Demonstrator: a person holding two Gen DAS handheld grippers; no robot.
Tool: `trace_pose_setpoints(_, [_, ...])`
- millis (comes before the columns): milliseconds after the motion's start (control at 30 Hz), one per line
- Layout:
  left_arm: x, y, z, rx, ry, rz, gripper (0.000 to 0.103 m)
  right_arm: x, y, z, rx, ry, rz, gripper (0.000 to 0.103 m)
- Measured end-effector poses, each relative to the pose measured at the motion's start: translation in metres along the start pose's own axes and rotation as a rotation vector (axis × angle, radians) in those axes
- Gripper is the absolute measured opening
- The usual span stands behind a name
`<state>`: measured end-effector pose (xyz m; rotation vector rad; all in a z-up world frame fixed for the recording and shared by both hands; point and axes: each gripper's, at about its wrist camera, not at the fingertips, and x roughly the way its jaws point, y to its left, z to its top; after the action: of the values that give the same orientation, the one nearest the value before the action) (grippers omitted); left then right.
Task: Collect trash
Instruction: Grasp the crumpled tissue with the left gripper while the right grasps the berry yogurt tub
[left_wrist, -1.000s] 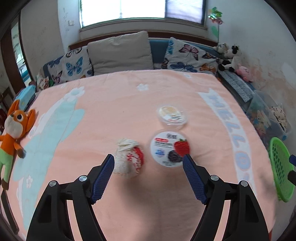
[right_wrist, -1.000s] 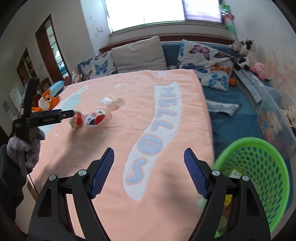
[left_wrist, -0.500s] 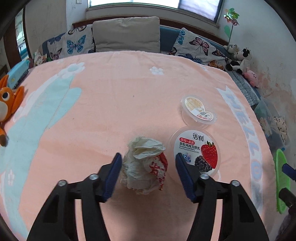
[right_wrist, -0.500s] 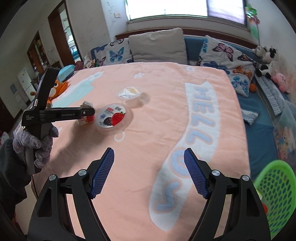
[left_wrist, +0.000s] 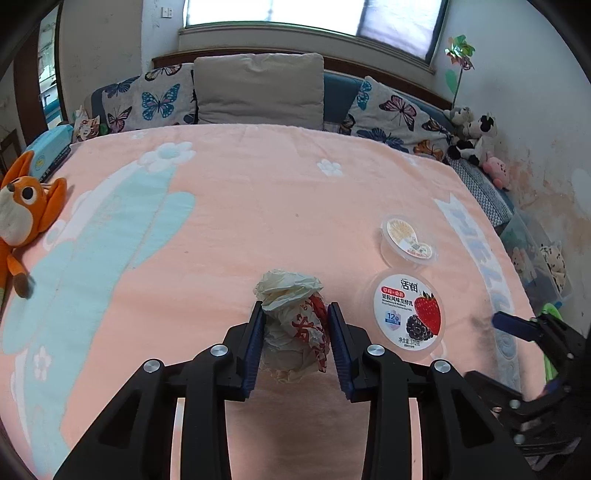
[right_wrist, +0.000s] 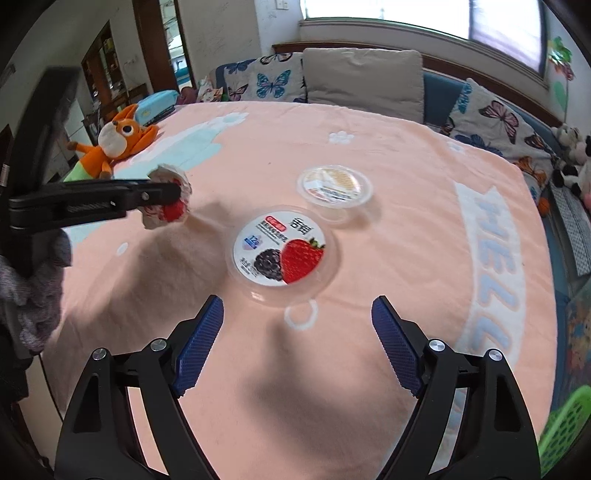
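A crumpled white and red paper wrapper (left_wrist: 295, 321) lies on the pink blanket (left_wrist: 229, 229). My left gripper (left_wrist: 295, 314) is shut on the wrapper, pads pressed on both sides. The wrapper also shows in the right wrist view (right_wrist: 168, 201), with the left gripper (right_wrist: 173, 192) on it. To its right lies a round yogurt lid with berry print (left_wrist: 408, 314) (right_wrist: 282, 251), and beyond it a smaller clear tub (left_wrist: 408, 238) (right_wrist: 334, 184). My right gripper (right_wrist: 297, 332) is open and empty, just short of the berry lid.
A green basket (right_wrist: 565, 432) sits off the bed's right edge. An orange fox plush (left_wrist: 22, 218) lies at the left edge. Pillows (left_wrist: 258, 92) line the back and soft toys (left_wrist: 476, 144) sit at the far right.
My left gripper closed on the wrapper. My right gripper moved left from the basket toward the berry lid, staying open.
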<state>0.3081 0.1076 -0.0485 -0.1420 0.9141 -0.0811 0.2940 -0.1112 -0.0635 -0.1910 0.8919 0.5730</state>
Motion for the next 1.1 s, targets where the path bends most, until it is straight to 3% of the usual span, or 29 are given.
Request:
trace_pose_setpoints(367, [-0.020,0.017,0.003,-0.016,-0.038,-0.005,0.033,0.045,0.016,0.021,-0.032,0.013,-0.014,0.091])
trace_pose_setpoints(667, [-0.015,0.026,0.000,-0.036,-0.025,-0.004,0.033,0.069,0.019,0.026,-0.034,0.026,-0.038,0.094])
trace_pose_setpoints(1100, [-0.015,0.023,-0.004,-0.031,-0.020,-0.012,0.033,0.055,0.015,0.019,0.004,0.022,-0.022,0.090])
